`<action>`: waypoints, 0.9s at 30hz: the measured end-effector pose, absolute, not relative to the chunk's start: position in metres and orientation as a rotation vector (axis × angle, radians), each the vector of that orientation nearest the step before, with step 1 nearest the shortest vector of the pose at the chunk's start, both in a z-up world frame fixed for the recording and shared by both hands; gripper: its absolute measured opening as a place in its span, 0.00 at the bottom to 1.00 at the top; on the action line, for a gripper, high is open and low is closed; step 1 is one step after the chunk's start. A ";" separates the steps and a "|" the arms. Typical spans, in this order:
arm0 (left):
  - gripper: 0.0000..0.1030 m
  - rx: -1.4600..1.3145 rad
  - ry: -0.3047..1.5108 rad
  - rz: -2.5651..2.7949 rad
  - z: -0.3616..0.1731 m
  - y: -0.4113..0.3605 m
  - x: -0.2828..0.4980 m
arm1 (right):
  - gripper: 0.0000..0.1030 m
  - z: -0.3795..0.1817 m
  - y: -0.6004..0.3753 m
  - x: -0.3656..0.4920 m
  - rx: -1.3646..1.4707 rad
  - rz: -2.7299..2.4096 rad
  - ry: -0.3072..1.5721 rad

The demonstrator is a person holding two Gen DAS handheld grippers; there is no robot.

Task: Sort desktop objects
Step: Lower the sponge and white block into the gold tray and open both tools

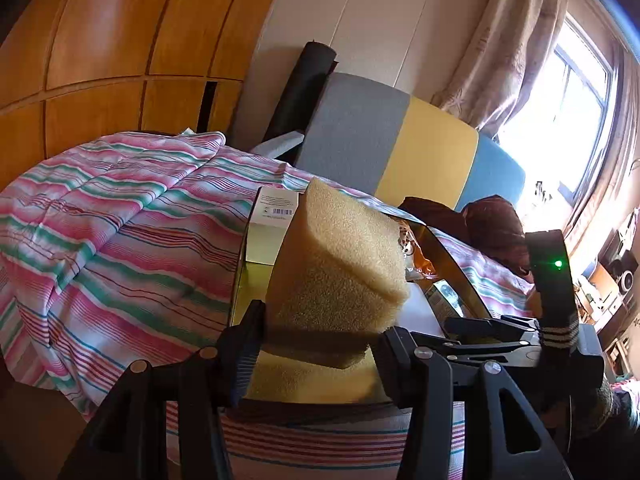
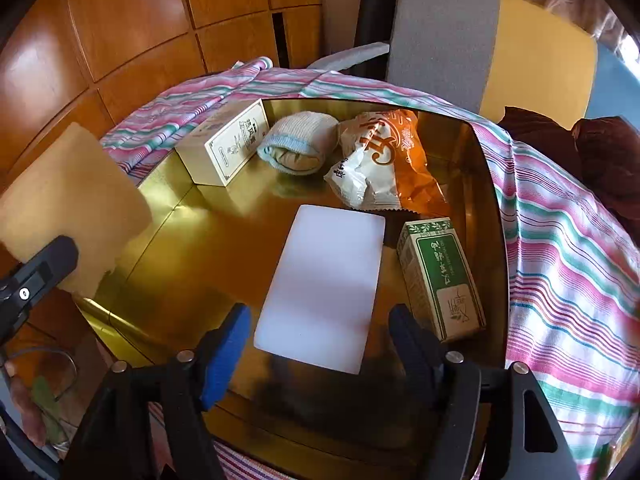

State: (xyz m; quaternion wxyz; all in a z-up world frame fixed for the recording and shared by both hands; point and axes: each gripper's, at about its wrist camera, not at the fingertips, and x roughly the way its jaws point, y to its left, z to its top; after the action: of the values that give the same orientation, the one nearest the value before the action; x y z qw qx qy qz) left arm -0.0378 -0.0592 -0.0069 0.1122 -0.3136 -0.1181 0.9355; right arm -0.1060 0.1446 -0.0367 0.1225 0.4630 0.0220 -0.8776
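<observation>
In the left wrist view my left gripper [image 1: 316,344] is shut on a yellow sponge [image 1: 340,256], held up over the near left edge of a shallow gold tray [image 1: 240,280]. My right gripper [image 2: 320,344] hangs open over the tray's front, just above a white rectangular board [image 2: 324,284]. Inside the tray [image 2: 490,200] also lie a green box [image 2: 440,276], an orange and white snack bag [image 2: 388,160], a rolled pale towel [image 2: 296,144] and a cream box [image 2: 224,144]. The sponge [image 2: 72,208] shows at the left of the right wrist view.
The tray rests on a pink, green and white striped cloth [image 2: 568,260]. Behind it stands a chair with a grey, yellow and blue back [image 1: 400,148]. A wooden wardrobe [image 1: 120,40] fills the left; a dark brown bundle [image 2: 600,160] lies at right.
</observation>
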 end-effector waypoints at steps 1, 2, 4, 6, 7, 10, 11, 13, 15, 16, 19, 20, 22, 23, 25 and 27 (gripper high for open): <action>0.50 -0.929 -0.334 2.745 -0.006 -0.057 -0.040 | 0.72 -0.035 0.146 -0.103 1.338 -2.572 0.060; 0.50 -0.936 -0.324 2.744 -0.006 -0.054 -0.041 | 0.72 -0.033 0.148 -0.100 1.323 -2.583 0.053; 0.50 -0.948 -0.299 2.745 -0.005 -0.049 -0.045 | 0.72 -0.027 0.154 -0.091 1.279 -2.600 0.019; 0.50 -0.967 -0.274 2.747 -0.006 -0.045 -0.051 | 0.74 -0.022 0.161 -0.081 1.232 -2.619 -0.024; 0.50 -0.986 -0.266 2.745 -0.007 -0.043 -0.055 | 0.74 -0.019 0.165 -0.075 1.210 -2.634 -0.044; 0.50 -1.049 -0.260 2.731 -0.009 -0.038 -0.068 | 0.74 -0.012 0.178 -0.059 1.143 -2.687 -0.100; 0.50 -1.070 -0.258 2.724 -0.009 -0.036 -0.073 | 0.75 -0.010 0.184 -0.053 1.121 -2.707 -0.120; 0.50 -1.104 -0.266 2.705 -0.010 -0.033 -0.082 | 0.75 -0.006 0.199 -0.041 1.074 -2.751 -0.167; 0.50 -1.132 -0.272 2.688 -0.010 -0.029 -0.092 | 0.75 -0.003 0.215 -0.031 1.038 -2.800 -0.208; 0.50 -1.141 -0.266 2.687 -0.009 -0.025 -0.096 | 0.76 -0.002 0.224 -0.026 1.024 -2.824 -0.231; 0.50 -1.200 -0.250 2.665 -0.014 -0.016 -0.112 | 0.76 -0.004 0.253 -0.017 1.007 -2.891 -0.294; 0.50 -1.223 -0.245 2.655 -0.016 -0.012 -0.117 | 0.76 -0.005 0.263 -0.014 1.006 -2.912 -0.312; 0.50 -1.267 -0.249 2.636 -0.022 -0.007 -0.128 | 0.76 -0.010 0.281 -0.009 1.014 -2.947 -0.352; 0.50 -1.290 -0.251 2.628 -0.025 -0.005 -0.134 | 0.76 -0.014 0.290 -0.007 1.022 -2.962 -0.374; 0.50 -1.321 -0.252 2.622 -0.031 -0.001 -0.143 | 0.76 -0.022 0.305 -0.001 1.037 -2.997 -0.405; 0.50 -1.339 -0.242 2.626 -0.035 0.004 -0.150 | 0.76 -0.031 0.320 0.002 1.065 -3.019 -0.439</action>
State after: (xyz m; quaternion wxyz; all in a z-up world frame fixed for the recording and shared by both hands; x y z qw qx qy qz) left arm -0.1497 0.0040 -0.0354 0.0919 -0.4509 -0.0816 0.8841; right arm 0.0017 0.3198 -0.0313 -0.0451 0.3292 -0.1358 -0.9333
